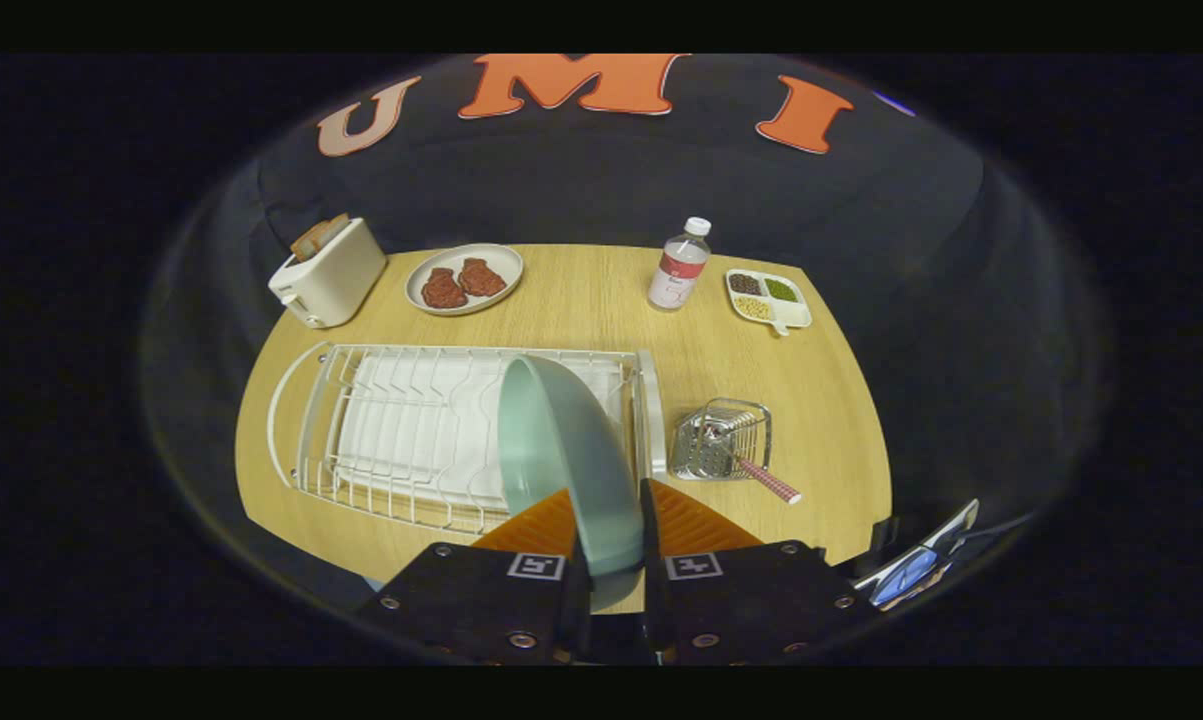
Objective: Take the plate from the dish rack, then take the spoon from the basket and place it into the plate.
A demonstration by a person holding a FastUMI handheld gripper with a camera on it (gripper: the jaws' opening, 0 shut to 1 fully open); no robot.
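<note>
Dish rack [391,440] lies ahead-left of the gripper [609,535], whose fingers are clamped on the rim of the plate [561,450], a pale green glossy dish held on edge above the rack. Ahead-right, the basket [723,440] holds the spoon [751,470], its patterned handle sticking out. Judging by this, the plate must be set down next

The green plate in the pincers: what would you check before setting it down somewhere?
1. Grip: both fingers of the gripper press on the green plate: ok.
2. Plate out of the dish rack: cannot tell.
3. Bare table to set it on: ok.
4. Spoon waiting in the basket: ok.
5. Bottle well beyond: ok.
</note>
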